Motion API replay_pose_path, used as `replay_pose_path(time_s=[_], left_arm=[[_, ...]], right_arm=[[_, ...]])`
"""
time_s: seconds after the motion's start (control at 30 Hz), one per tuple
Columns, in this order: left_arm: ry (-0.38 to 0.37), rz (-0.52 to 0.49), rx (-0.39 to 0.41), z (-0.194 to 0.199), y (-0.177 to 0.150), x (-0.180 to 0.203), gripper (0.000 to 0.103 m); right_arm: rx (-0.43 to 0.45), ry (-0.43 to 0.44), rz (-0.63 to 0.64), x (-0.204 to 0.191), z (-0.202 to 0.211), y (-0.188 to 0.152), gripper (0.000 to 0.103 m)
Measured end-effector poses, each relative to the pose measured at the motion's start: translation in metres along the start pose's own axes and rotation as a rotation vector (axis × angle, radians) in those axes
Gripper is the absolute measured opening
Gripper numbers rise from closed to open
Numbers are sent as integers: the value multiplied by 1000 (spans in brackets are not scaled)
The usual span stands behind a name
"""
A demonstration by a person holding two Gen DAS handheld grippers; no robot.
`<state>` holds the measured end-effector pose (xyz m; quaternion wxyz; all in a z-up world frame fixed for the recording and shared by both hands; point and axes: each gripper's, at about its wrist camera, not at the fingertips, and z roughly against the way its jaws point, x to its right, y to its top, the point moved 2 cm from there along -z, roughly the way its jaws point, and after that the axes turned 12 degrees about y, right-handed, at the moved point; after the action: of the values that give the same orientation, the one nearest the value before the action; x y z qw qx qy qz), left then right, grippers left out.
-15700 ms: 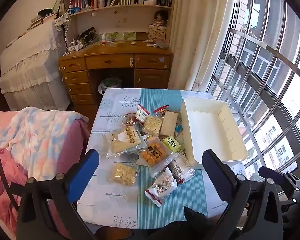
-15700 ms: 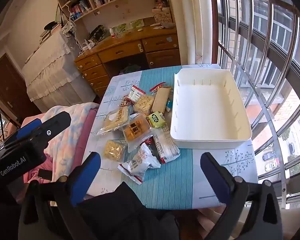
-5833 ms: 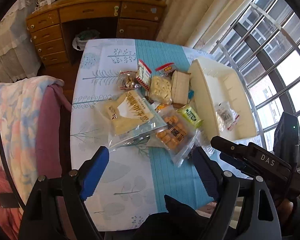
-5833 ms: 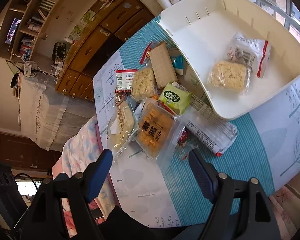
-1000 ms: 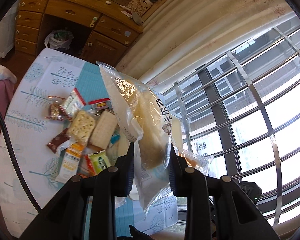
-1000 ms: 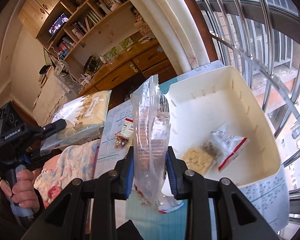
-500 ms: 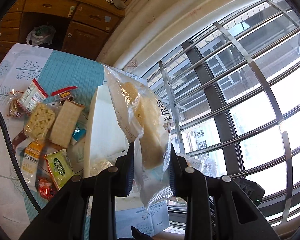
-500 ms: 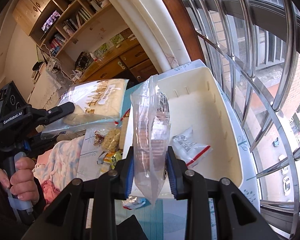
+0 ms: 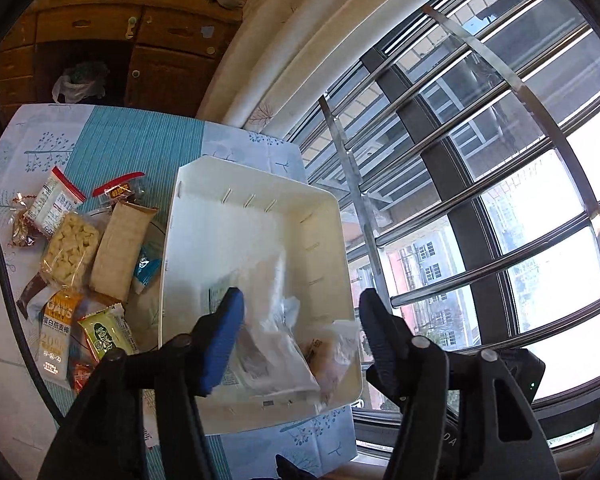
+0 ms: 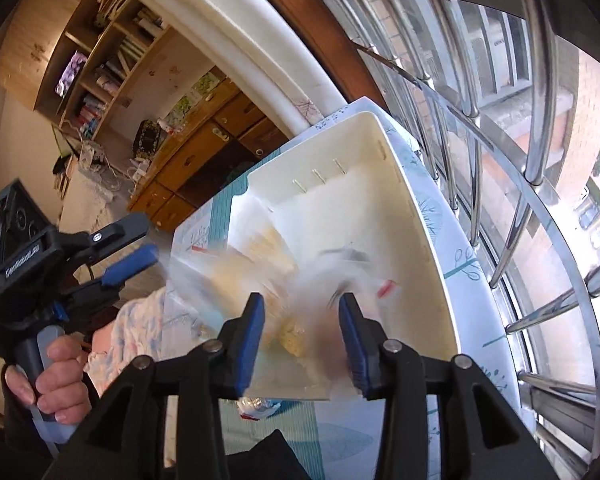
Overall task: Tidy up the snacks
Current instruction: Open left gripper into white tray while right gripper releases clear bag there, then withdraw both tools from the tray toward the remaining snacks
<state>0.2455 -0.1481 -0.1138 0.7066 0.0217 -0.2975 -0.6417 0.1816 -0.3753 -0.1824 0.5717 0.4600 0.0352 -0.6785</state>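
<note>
Left wrist view: left gripper (image 9: 300, 312) spread wide, pinching nothing, above white bin (image 9: 188, 208). Clear snack bags (image 9: 276, 344) lie in bin's near end. Right gripper (image 10: 302, 320) spread over blurred bags (image 10: 260, 264) at bin's near-left. Left of bin, 2 packets: oats bar (image 9: 56, 332), green packet (image 9: 104, 332).

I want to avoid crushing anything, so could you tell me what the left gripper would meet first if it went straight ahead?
Most likely the clear snack bags lying in the white bin; the left gripper is open and points down at them, though depth is hard to judge.
</note>
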Motion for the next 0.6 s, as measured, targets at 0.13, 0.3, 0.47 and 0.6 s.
replay_pose_path(time_s=[0.13,0.3,0.47,0.6], left_arm=[[55,8,6,8,-1,-6,62],[106,27,19,23,-7,-20,65],[152,45,23,38,-16,-39,66],[162,49,33,51,-24,-54,66]], right_arm=[[20,4,-9,1,3,1,54],[0,19,-25,-4,-2,-4,54],[-20,32,-35,-12,-10,-11,54],[-38,43,-39,-21,-17,-17,56]])
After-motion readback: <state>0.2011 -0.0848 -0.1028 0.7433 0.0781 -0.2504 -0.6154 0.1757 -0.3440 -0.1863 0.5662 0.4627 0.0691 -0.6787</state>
